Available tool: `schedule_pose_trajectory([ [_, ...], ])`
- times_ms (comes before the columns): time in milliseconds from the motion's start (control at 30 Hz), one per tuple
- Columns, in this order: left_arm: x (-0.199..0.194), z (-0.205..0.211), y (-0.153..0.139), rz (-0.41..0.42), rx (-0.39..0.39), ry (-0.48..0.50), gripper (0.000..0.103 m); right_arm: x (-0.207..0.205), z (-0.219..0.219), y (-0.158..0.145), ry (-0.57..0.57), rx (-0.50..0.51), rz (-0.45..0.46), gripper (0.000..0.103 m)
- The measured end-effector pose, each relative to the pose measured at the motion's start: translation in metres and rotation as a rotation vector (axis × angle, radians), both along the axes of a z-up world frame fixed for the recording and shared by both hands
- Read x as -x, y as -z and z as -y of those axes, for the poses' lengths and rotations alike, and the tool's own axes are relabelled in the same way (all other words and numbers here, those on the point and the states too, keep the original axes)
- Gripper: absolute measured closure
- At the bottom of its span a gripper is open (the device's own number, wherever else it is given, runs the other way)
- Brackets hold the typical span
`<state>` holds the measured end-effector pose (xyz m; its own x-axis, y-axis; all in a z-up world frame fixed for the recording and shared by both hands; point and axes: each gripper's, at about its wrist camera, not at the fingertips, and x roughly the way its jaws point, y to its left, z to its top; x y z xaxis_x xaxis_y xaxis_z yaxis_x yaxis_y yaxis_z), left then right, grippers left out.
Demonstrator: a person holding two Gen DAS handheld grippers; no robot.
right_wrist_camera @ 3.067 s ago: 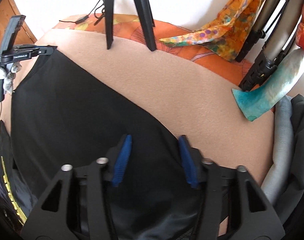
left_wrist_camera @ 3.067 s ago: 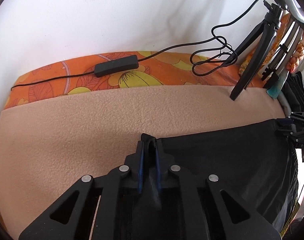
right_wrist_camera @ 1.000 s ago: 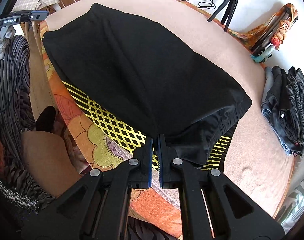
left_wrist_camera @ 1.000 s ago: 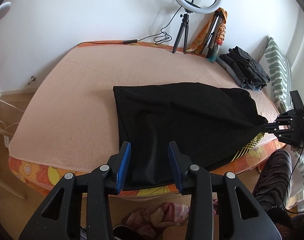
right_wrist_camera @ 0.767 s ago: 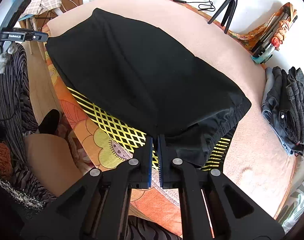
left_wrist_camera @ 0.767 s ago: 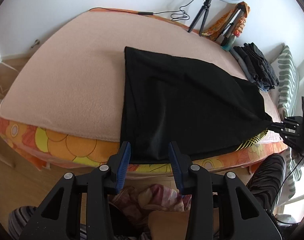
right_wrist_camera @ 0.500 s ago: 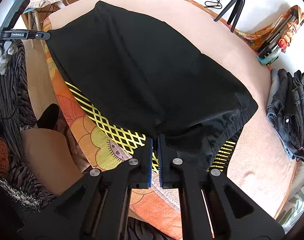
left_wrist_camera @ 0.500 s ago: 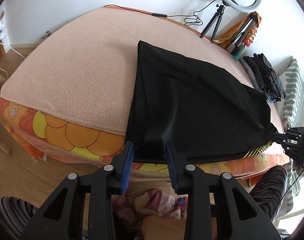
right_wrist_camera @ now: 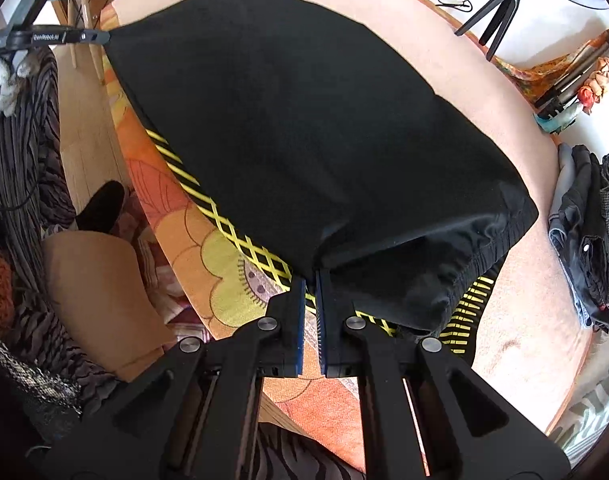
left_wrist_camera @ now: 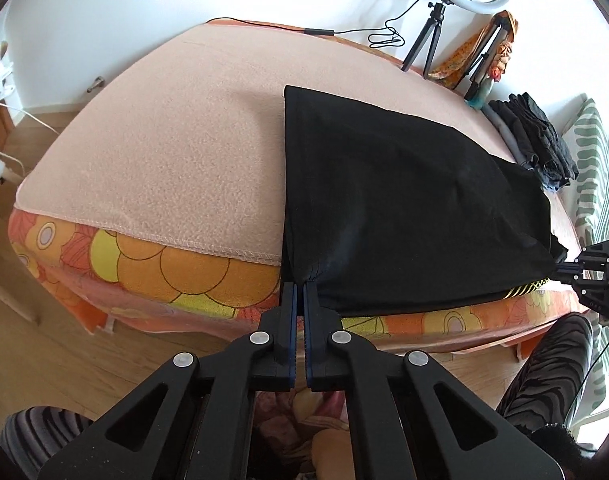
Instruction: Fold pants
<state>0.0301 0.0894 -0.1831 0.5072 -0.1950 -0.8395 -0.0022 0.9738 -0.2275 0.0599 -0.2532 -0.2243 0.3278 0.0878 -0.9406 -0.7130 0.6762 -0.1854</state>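
Black pants (left_wrist_camera: 404,200) lie folded lengthwise across the peach blanket, their near edge hanging over the bed's front. My left gripper (left_wrist_camera: 299,286) is at the near hem corner with its jaws closing tight, and the cloth is pinched between the pads. In the right wrist view it shows at the far left (right_wrist_camera: 104,36), pulling that corner taut. My right gripper (right_wrist_camera: 310,276) is shut on the near corner of the pants (right_wrist_camera: 304,120) beside the gathered waistband (right_wrist_camera: 444,280). It also appears at the right edge of the left wrist view (left_wrist_camera: 560,268).
The peach blanket (left_wrist_camera: 176,152) covers an orange flowered bed. A black-and-yellow lattice cloth (right_wrist_camera: 240,236) lies under the pants. Dark folded clothes (right_wrist_camera: 596,220) are stacked on the right, near a striped pillow (left_wrist_camera: 592,168). A ring-light tripod (left_wrist_camera: 428,48) stands at the back. A person's striped leg (left_wrist_camera: 544,360) stands by the bed.
My left gripper sank to the pants' near hem corner at the bed edge and shut on it. The right gripper kept its grip and shifted slightly.
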Motion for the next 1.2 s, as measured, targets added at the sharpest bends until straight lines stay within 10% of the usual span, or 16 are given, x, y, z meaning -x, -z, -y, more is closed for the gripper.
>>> schedule_pose_trajectory([
  [167, 0.003, -0.004, -0.021, 0.025, -0.068, -0.028, 0.101, 0.003, 0.028, -0.017, 0.087, -0.145, -0.062, 0.095],
  [300, 0.004, 0.003, -0.049, 0.103, -0.100, -0.012, 0.097, 0.005, 0.077, -0.053, 0.249, -0.382, -0.016, 0.048],
  [600, -0.016, 0.103, -0.057, 0.163, -0.035, 0.265, 0.079, -0.015, 0.171, -0.027, 0.844, -0.669, -0.084, 0.046],
  [1200, -0.056, 0.176, 0.011, 0.056, -0.010, 0.464, 0.079, 0.004, 0.163, 0.039, 1.230, -1.209, -0.373, 0.046],
])
